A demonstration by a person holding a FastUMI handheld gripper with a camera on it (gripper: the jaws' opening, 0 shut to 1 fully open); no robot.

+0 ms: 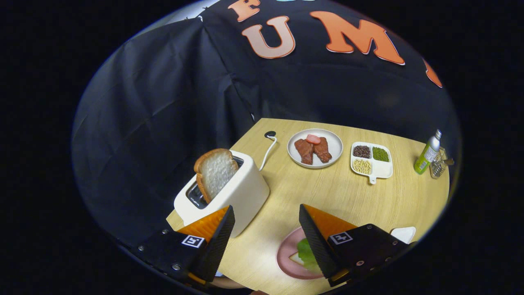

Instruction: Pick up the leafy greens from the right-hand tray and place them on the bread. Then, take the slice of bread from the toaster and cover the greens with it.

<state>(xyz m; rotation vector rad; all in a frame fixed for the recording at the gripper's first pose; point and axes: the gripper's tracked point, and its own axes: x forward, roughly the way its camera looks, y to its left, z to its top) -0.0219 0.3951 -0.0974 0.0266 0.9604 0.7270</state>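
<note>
Gripper (266, 221) wide open above the table (348, 196), nothing between its fingers.
Bread slice (215, 172) stands upright in the toaster (241, 192) just ahead of the left finger; leafy greens (305, 252) lie on bread on the pink plate (286, 254) beside the right finger.

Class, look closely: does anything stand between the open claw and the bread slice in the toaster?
Nothing visible does. The open claw holds nothing; the bread slice stands up from the toaster, just ahead of one finger.
</note>
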